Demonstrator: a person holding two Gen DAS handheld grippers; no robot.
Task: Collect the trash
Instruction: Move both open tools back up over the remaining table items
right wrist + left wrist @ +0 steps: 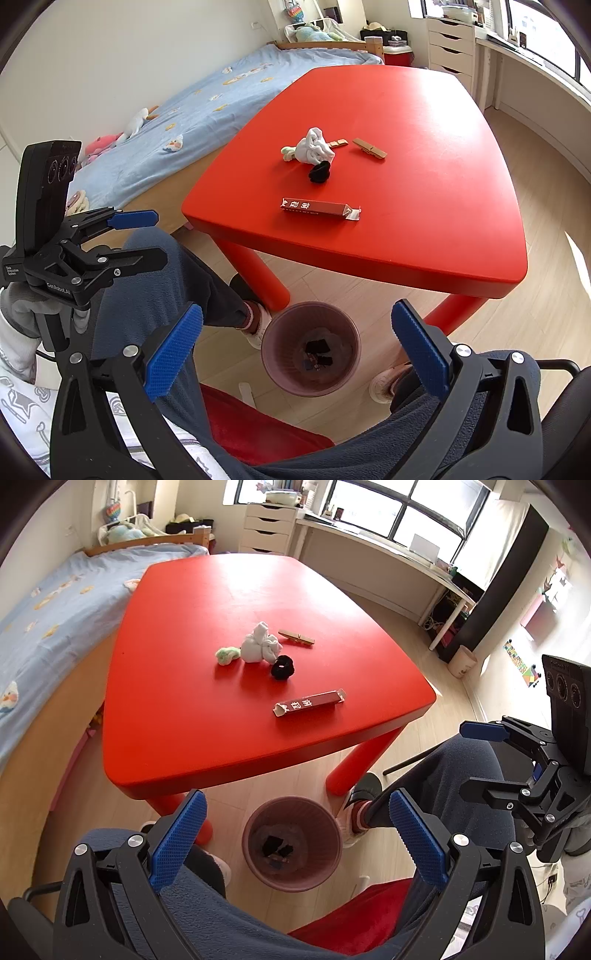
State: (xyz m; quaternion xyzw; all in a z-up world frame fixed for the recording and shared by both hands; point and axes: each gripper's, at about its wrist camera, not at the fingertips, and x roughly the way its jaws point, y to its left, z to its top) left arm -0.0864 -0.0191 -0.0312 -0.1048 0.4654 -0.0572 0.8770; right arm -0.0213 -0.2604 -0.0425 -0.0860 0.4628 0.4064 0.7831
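Note:
On the red table lie a long red paper wrapper, a crumpled white tissue, a green-white wad, a black scrunchie and a wooden clothespin. A second clothespin shows behind the tissue. A pink trash bin stands on the floor below the table's near edge, with dark bits inside. My left gripper and right gripper are open and empty, held above my lap.
A bed with a blue sheet runs along the table's left side. A white drawer unit and a long desk stand by the window. A small cup-shaped bin is on the wooden floor. My legs flank the pink bin.

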